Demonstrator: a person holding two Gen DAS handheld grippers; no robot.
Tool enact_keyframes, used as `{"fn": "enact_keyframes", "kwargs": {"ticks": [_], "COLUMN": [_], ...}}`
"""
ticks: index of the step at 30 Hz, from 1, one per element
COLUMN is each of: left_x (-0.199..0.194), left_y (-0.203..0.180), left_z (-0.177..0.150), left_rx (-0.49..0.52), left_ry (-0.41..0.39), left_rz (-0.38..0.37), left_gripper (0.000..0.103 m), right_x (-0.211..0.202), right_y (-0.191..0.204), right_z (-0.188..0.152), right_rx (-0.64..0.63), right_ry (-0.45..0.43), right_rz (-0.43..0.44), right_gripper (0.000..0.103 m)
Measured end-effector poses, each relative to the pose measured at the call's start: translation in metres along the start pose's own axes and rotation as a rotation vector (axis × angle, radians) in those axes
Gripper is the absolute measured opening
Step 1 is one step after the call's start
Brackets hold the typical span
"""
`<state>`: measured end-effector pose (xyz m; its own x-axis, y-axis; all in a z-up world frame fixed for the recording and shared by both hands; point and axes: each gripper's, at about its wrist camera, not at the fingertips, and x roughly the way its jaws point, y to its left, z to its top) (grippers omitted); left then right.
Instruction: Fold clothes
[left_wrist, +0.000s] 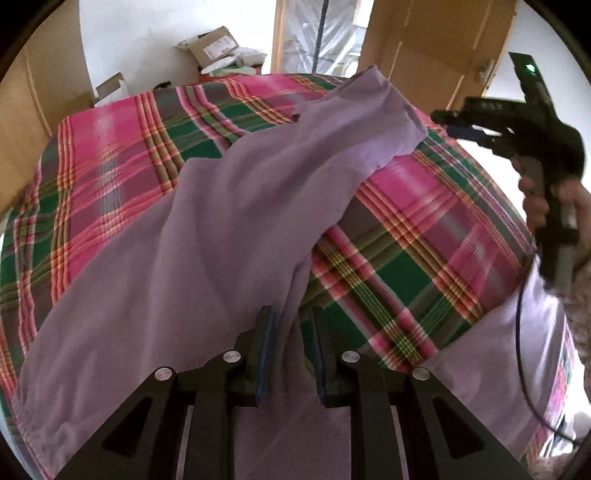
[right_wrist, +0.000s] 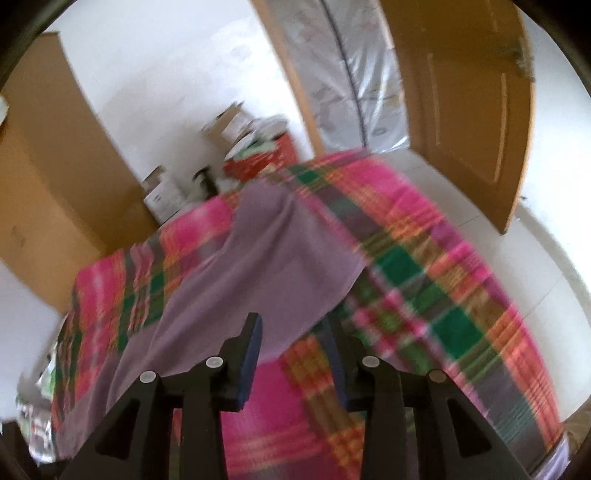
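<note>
Left tongs spread astride a creased lilac garment on plaid cloth; right tongs spread, empty.

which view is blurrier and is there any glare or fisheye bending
Right wrist view is blurrier: the plaid cover and purple garment smear. Left wrist view is sharper, though the cover's edges bow and a pale glare patch sits on its pink.

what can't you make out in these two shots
- Lilac garment: its near end runs under the left gripper and off the bottom edge of the left wrist view, so its kind and full shape are unclear.
- Plaid cloth: smeared by motion blur in the right wrist view.
- Right gripper: open, over the blurred garment edge; contact unclear.
- Boxes by the wall: labels too small.
</note>
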<state>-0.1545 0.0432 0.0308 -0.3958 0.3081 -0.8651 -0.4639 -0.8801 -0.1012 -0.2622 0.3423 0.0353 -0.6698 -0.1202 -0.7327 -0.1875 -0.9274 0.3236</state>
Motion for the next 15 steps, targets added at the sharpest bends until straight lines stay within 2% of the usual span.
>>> {"fn": "enact_keyframes", "kwargs": {"ticks": [9, 15], "left_x": [-0.003, 0.001], "left_y": [-0.015, -0.020], "left_z": [-0.007, -0.007], "left_rx": [0.052, 0.070], "left_ry": [0.011, 0.021], "left_rz": [0.087, 0.107], "left_gripper": [0.020, 0.020], "right_x": [0.002, 0.004], "right_y": [0.026, 0.038], "right_z": [-0.044, -0.059], "right_rx": [-0.072, -0.079], "right_ry": [0.073, 0.099], "right_rz": [0.081, 0.126], "right_gripper": [0.035, 0.035]}}
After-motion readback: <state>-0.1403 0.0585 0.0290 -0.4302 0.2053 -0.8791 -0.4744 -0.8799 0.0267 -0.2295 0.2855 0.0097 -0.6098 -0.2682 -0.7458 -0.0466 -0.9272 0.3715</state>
